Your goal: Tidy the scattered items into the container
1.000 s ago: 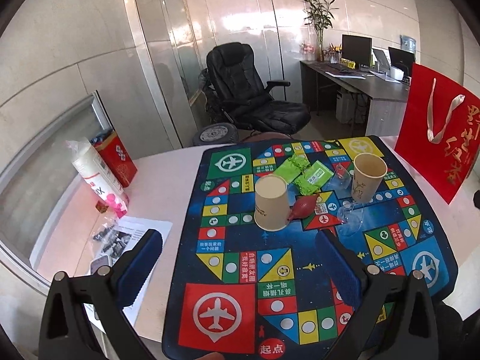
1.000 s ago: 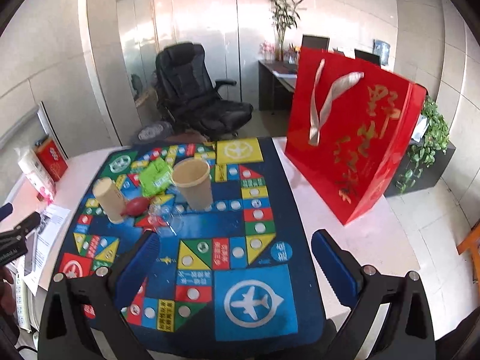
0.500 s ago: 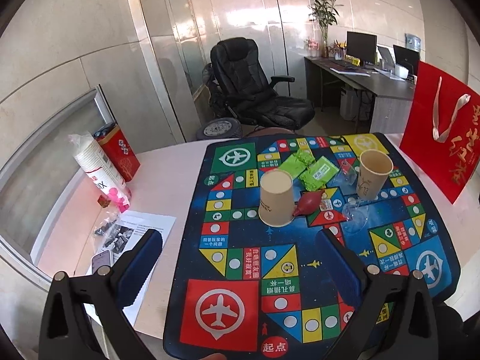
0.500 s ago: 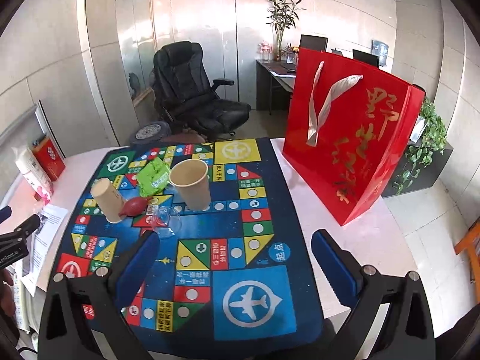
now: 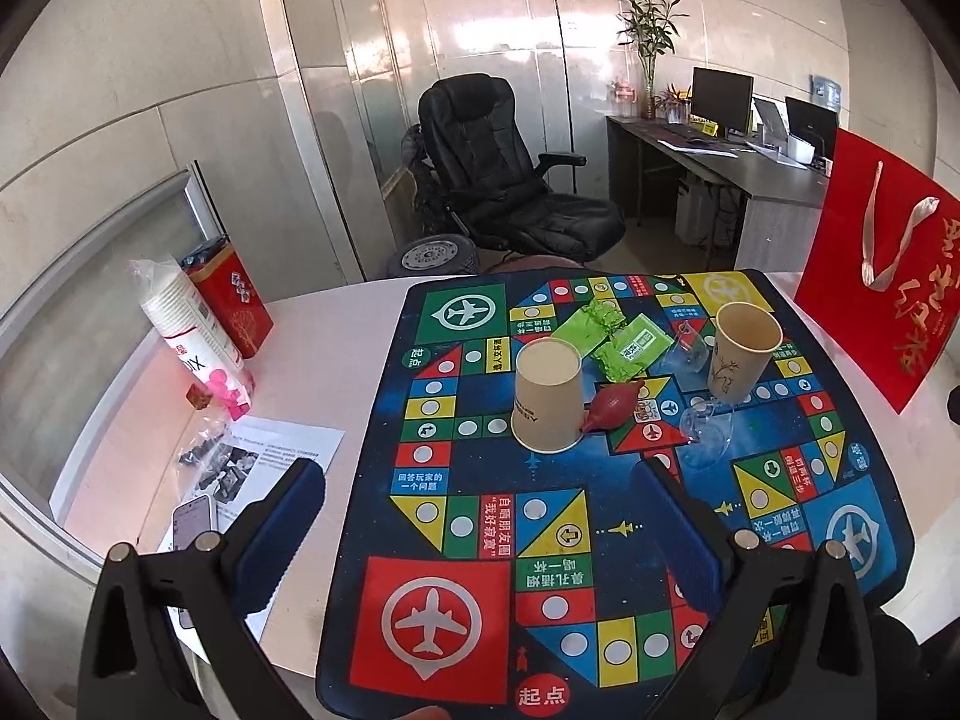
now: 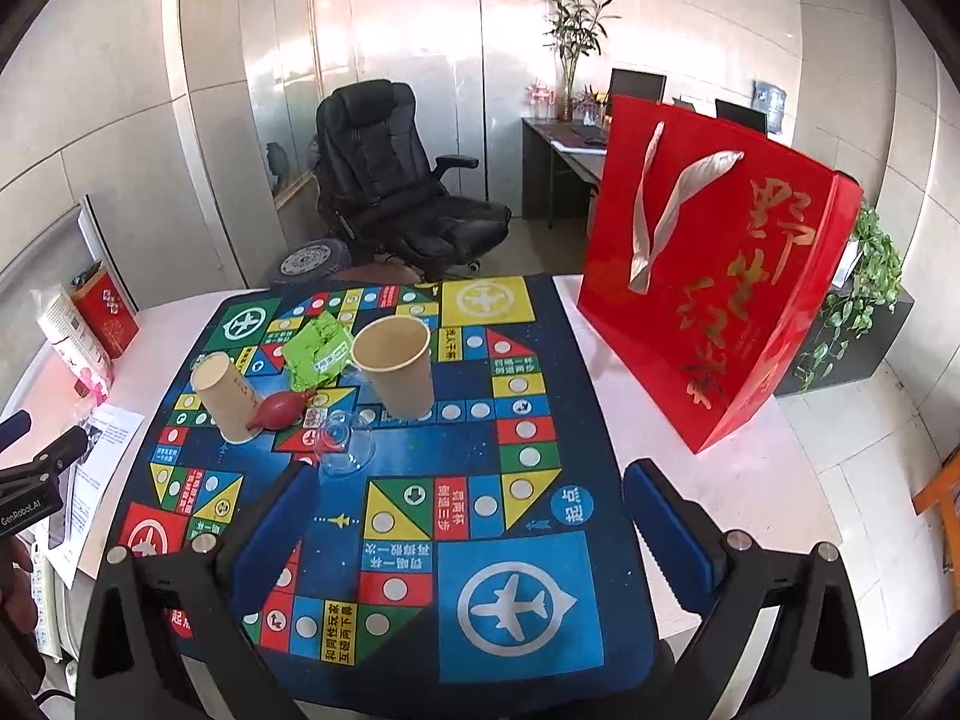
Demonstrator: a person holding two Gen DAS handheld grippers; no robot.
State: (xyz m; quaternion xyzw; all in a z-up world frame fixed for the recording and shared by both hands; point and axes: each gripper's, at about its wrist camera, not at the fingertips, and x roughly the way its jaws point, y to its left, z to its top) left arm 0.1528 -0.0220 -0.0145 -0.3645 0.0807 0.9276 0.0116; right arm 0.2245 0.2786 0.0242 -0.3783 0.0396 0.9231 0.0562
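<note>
- Left wrist view: left gripper (image 5: 480, 534) spread wide, nothing between the blue pads, hovering above the near edge of the game mat (image 5: 456, 546).
- Mat shows aeroplane icons and coloured squares; "起点" is readable on the red circle at its near edge.
- Inverted paper cup (image 5: 547, 397) stands mouth down at mid-mat; a red pear-shaped bulb (image 5: 612, 407) lies touching its right side.
- Green sachets (image 5: 612, 339) lie just beyond the bulb.
- Upright paper cup (image 5: 741, 351) stands right of the sachets, open mouth up, twig print on its wall.
- Clear plastic cup (image 5: 705, 435) lies on its side just near of the upright cup.
- Red gift bag (image 5: 882, 288) with gold characters stands at far right, off the mat.
- Left of the mat: sleeve of stacked cups (image 5: 192, 330) marked "IX", red tin (image 5: 231, 303), printed sheet (image 5: 264, 462).
- Right wrist view: right gripper (image 6: 474, 531) also spread apart and empty, over the mat's near right part (image 6: 510, 600).
- Upright cup (image 6: 396, 369) at mid-mat; inverted cup (image 6: 225, 396) to its left with the bulb (image 6: 279, 411) against it; sachets (image 6: 318, 354) between the cups, farther back; clear cup (image 6: 345, 441) nearest.
- Gift bag (image 6: 714, 276) stands upright on the table right of the mat, ribbon handles hanging.
- Left gripper (image 6: 30, 480) shows at the left edge, labelled "GenRobot.AI".
</note>
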